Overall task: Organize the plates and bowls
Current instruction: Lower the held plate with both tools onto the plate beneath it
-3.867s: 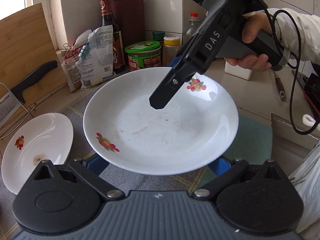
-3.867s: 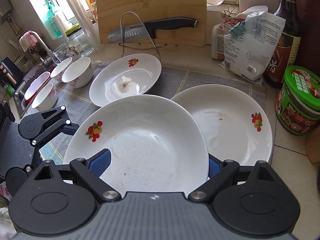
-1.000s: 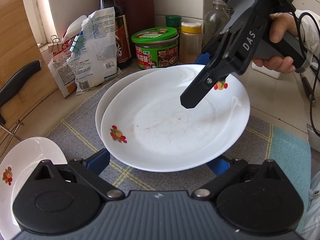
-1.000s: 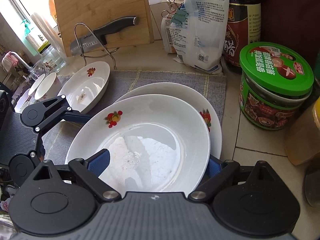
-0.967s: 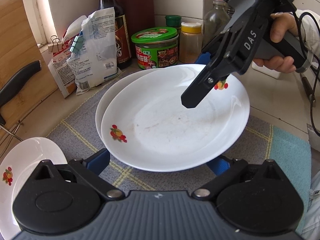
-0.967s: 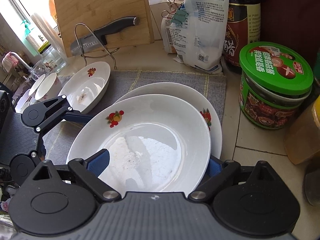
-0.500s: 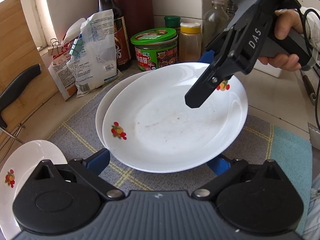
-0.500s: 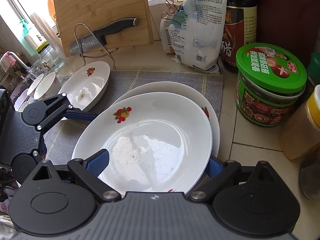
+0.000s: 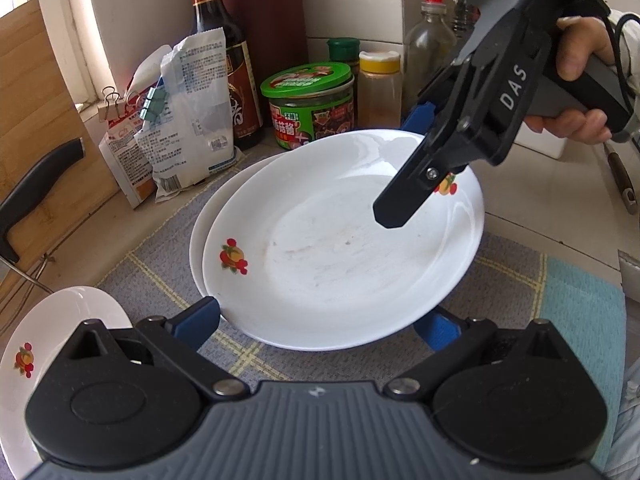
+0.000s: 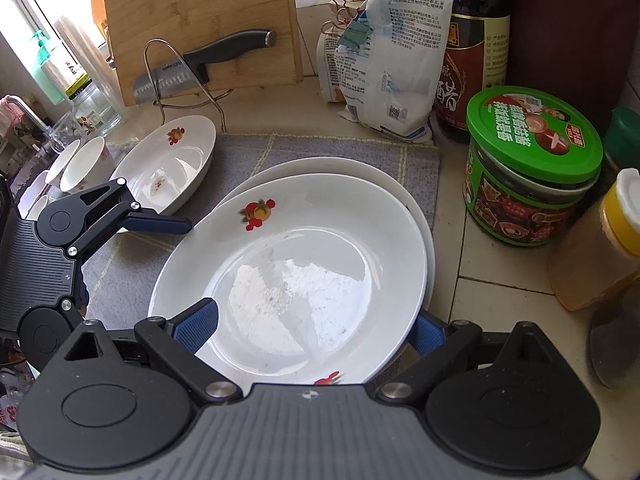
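Two grippers, left and right, straddle our top plate with jaws wide at its rim; whether they pinch it, we cannot tell. It sits off-centre on the lower plate. Next, we judge: nudge it square.

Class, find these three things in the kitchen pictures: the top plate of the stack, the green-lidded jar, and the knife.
top plate [image 10: 296, 280], right wrist view, on its shiny centre.
green-lidded jar [image 10: 532, 128], right wrist view, on the green lid.
knife [image 10: 236, 46], right wrist view, on its black handle.
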`<state>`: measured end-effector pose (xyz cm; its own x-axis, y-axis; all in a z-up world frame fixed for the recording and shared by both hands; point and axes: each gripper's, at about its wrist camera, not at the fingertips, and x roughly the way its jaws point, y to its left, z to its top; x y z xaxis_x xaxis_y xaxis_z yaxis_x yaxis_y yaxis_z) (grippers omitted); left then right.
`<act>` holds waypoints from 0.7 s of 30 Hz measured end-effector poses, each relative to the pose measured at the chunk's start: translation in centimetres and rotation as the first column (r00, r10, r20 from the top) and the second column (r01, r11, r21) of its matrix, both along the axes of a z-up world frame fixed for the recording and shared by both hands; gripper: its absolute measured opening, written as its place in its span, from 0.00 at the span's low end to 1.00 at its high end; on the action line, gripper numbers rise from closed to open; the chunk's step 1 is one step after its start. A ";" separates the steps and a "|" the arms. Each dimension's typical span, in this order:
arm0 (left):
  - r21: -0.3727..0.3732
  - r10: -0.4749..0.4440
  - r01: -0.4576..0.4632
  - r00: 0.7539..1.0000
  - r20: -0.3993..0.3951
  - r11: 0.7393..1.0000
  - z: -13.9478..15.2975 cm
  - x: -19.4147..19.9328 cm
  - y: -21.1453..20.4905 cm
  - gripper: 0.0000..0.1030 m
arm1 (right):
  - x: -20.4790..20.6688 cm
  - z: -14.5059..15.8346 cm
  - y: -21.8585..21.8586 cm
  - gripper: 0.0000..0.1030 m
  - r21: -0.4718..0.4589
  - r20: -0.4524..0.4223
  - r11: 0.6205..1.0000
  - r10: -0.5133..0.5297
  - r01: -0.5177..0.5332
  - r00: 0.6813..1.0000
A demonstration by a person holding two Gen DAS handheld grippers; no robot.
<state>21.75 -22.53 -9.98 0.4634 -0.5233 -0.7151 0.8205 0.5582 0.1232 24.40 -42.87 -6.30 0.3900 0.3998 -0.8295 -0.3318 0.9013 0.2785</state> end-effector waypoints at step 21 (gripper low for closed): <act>-0.017 -0.013 0.013 1.000 0.021 1.000 0.5 0.0 -0.3 0.99 | -0.4 0.1 0.9 0.98 -0.059 0.001 0.998 0.015 -0.015 1.000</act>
<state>21.73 -22.80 -9.52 0.4716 -0.5415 -0.6959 0.8249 0.5498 0.1312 23.98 -41.95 -6.22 0.3855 0.3563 -0.8512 -0.3460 0.9110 0.2247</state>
